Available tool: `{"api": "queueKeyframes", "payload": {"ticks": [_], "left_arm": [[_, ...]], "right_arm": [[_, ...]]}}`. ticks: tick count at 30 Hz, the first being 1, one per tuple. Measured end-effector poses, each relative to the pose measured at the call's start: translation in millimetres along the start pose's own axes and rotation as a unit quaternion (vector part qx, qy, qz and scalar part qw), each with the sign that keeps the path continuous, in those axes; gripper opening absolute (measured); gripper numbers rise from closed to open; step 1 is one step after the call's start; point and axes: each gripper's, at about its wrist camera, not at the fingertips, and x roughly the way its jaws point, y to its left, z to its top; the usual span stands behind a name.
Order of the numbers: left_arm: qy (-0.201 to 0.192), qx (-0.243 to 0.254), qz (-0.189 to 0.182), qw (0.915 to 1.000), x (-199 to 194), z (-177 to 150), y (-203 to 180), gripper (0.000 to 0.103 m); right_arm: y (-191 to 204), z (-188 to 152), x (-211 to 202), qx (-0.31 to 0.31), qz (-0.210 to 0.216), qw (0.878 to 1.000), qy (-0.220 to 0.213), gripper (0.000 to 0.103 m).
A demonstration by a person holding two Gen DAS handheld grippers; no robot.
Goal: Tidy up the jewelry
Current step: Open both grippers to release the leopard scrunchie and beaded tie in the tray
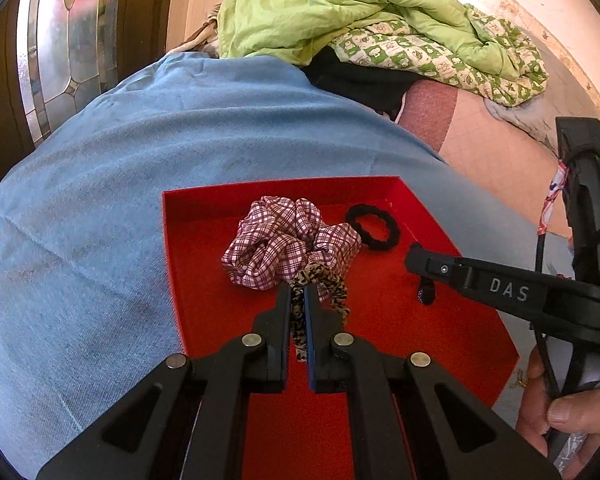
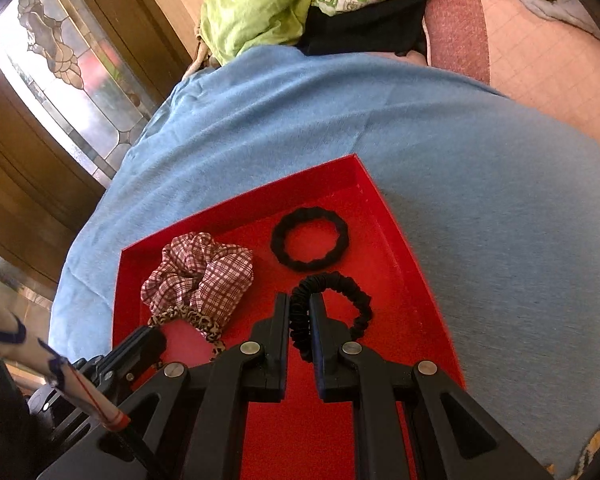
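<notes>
From the left wrist, the left gripper is clamped on a thin leopard-print scrunchie over the shallow red tray, beside a puffy plaid scrunchie and a fuzzy black hair tie.

From the right wrist, the right gripper pinches a ribbed black scrunchie above the same tray, which sits on a blue cloth. A rumpled green quilt lies behind, with stained glass at the left.

The right hand-held gripper pinches a black ruffled scrunchie over the red tray. In the tray lie a plaid scrunchie and a black hair tie, well apart.
</notes>
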Motion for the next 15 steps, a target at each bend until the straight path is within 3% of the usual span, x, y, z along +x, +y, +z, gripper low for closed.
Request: {"api": "queueKeyframes", "payload": {"ticks": [10,12,14,15], "left_arm": [[0.004,0.001,0.007,1.0000,1.8,-0.5,1.2,0.007],[0.003,0.001,0.008,1.0000,1.3,-0.7,1.0,0.013],[-0.004,0.001,0.013,0.9999,-1.2,-0.4,0.9,0.027],[-0.007,0.001,0.014,0.9999,-2.3,-0.3,0.8,0.029]], "right_arm": [[2.9,-1.5,5.2,0.007,0.019,1.000,0.006,0.012],[3.6,-1.6,3.1,0.006,0.023,1.000,0.006,0.014],[4.4,-1.2,0.0,0.006,0.026,1.000,0.002,0.016],[5.1,-0.8,-1.8,0.006,0.028,1.000,0.001,0.017]]}}
